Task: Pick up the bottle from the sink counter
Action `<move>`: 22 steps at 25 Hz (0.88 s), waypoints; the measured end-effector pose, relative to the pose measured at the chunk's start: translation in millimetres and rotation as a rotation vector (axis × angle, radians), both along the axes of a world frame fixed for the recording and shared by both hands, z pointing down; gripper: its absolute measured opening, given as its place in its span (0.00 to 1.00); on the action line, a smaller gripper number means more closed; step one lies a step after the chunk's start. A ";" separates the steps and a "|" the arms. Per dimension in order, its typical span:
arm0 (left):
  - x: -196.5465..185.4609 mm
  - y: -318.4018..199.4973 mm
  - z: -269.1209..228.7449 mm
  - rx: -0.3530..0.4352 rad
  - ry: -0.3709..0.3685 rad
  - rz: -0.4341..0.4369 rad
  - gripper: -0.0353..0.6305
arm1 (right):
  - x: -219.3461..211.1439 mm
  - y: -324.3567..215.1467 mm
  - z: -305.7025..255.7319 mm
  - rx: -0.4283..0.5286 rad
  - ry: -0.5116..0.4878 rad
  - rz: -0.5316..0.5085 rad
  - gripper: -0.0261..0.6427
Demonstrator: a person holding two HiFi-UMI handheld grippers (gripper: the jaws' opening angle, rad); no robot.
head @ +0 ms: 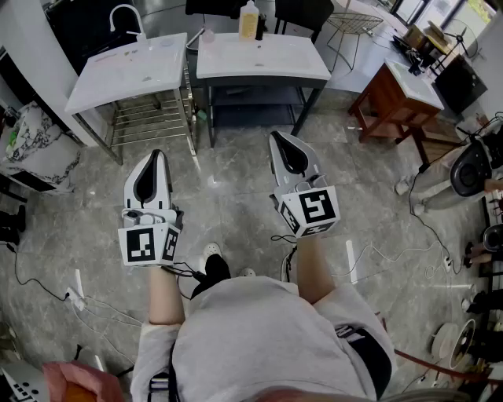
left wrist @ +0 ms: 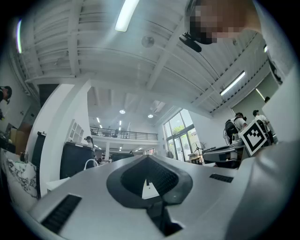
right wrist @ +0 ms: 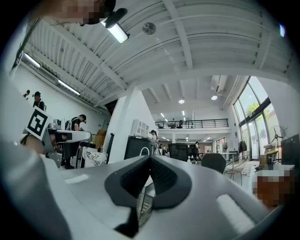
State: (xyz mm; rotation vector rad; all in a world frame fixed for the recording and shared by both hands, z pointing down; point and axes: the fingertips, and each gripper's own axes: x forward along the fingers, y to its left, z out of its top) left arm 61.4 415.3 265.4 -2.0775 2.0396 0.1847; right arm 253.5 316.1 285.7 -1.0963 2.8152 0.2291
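Person stands well back from counters, both tools held out level and pointing ahead. Reads as approach stance, reach not begun.
- Left gripper (head: 156,155): jaws pressed together, nothing between.
- Right gripper (head: 279,139): jaws together too, empty.
- Bottle (head: 248,20): upright at back edge of right-hand sink counter (head: 236,72), well apart from both grippers.
- Bottle contents: pale yellowish, fill level unreadable from here.
- Basin (head: 271,53): looks bare.
- Right gripper lines up closer with bottle, so likelier picker.
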 end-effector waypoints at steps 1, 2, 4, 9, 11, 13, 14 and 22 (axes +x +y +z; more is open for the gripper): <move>-1.1 0.1 0.0 -0.002 0.001 -0.004 0.06 | -0.6 -0.1 -0.1 -0.002 0.000 -0.001 0.06; -2.0 0.2 0.2 -0.005 0.001 -0.008 0.06 | -1.1 0.0 -0.1 -0.004 0.000 -0.001 0.06; -2.6 0.8 1.3 -0.012 0.000 -0.013 0.06 | -1.4 1.0 0.4 -0.007 0.001 -0.002 0.06; -1.3 0.7 1.9 -0.018 0.000 -0.012 0.06 | -1.5 2.5 1.3 -0.004 0.006 -0.003 0.06; -3.2 -2.4 0.7 -0.016 0.000 -0.010 0.06 | -3.6 -0.4 0.7 -0.004 0.010 -0.002 0.06; -5.1 -6.2 -0.3 -0.013 -0.002 -0.007 0.06 | -5.5 -3.8 0.0 -0.002 0.011 0.001 0.06; -6.1 -7.9 -0.7 -0.011 -0.004 -0.005 0.06 | -6.5 -5.5 -0.5 -0.001 0.010 0.004 0.06; -28.0 -30.2 -4.4 -0.004 -0.015 0.006 0.06 | -24.8 -26.9 -5.2 -0.006 -0.030 0.020 0.06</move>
